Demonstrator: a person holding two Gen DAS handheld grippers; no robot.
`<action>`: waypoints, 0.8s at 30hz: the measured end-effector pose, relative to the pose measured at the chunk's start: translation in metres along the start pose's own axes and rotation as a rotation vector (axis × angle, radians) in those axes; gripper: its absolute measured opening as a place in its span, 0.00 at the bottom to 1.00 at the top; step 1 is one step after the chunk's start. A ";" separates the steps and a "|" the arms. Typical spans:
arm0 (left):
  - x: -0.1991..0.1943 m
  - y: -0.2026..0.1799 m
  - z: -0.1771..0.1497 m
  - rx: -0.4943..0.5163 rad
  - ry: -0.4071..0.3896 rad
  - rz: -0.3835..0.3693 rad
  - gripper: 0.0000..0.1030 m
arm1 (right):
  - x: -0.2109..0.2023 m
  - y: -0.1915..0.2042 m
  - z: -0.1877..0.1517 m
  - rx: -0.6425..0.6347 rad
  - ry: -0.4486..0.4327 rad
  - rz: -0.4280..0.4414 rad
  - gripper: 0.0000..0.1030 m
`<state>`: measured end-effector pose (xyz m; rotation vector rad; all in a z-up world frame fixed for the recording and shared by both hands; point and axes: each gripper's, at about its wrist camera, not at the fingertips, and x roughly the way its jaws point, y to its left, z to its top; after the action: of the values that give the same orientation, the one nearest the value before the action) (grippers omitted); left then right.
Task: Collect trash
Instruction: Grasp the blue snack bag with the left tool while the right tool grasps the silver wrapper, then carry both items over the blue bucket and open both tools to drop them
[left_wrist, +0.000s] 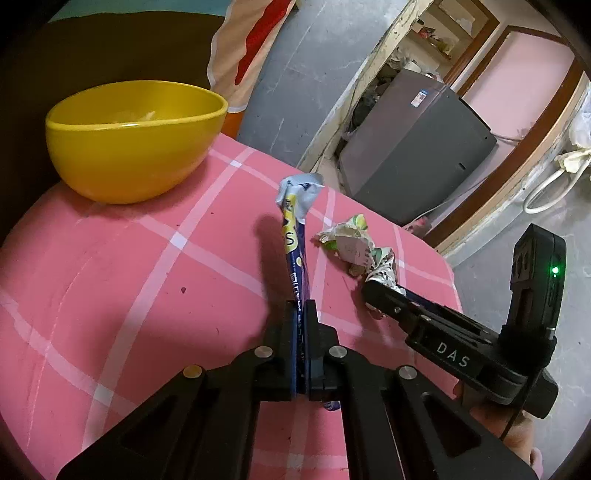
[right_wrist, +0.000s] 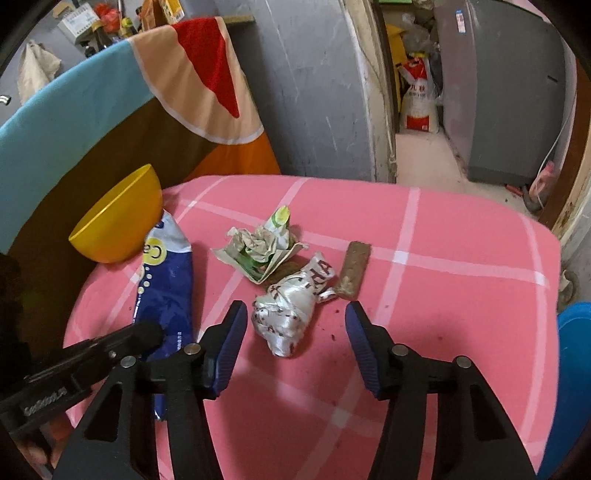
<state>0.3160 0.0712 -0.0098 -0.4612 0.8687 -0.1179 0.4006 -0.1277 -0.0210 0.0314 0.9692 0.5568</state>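
My left gripper (left_wrist: 301, 306) is shut on a long blue snack wrapper (left_wrist: 295, 243), which sticks up from the jaws above the pink checked tablecloth (left_wrist: 129, 277). The same blue wrapper (right_wrist: 166, 280) shows in the right wrist view, held by the left gripper's black finger (right_wrist: 144, 334). My right gripper (right_wrist: 296, 306) is open and straddles a crumpled silver wrapper (right_wrist: 284, 328) without its pads touching it. Behind that lie a crumpled green-and-white wrapper (right_wrist: 262, 247) and a brown bar-shaped piece (right_wrist: 354, 269). A yellow bowl (left_wrist: 136, 136) stands at the far left.
The tablecloth (right_wrist: 443, 295) ends close on the right, where a blue object (right_wrist: 576, 369) stands beside the table. A cloth-draped chair back (right_wrist: 110, 92) rises behind the bowl (right_wrist: 118, 225). A grey fridge (left_wrist: 417, 147) stands beyond the far edge.
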 end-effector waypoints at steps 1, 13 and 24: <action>-0.001 0.000 -0.001 -0.001 -0.001 -0.002 0.01 | 0.001 0.002 0.000 -0.005 0.003 -0.001 0.40; -0.011 -0.011 -0.006 0.026 -0.033 -0.030 0.00 | -0.029 -0.002 -0.023 0.009 -0.041 0.052 0.29; -0.044 -0.052 -0.008 0.106 -0.219 -0.147 0.00 | -0.113 0.007 -0.043 -0.060 -0.334 -0.007 0.29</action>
<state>0.2860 0.0340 0.0396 -0.4296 0.6105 -0.2422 0.3139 -0.1839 0.0433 0.0650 0.6271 0.5533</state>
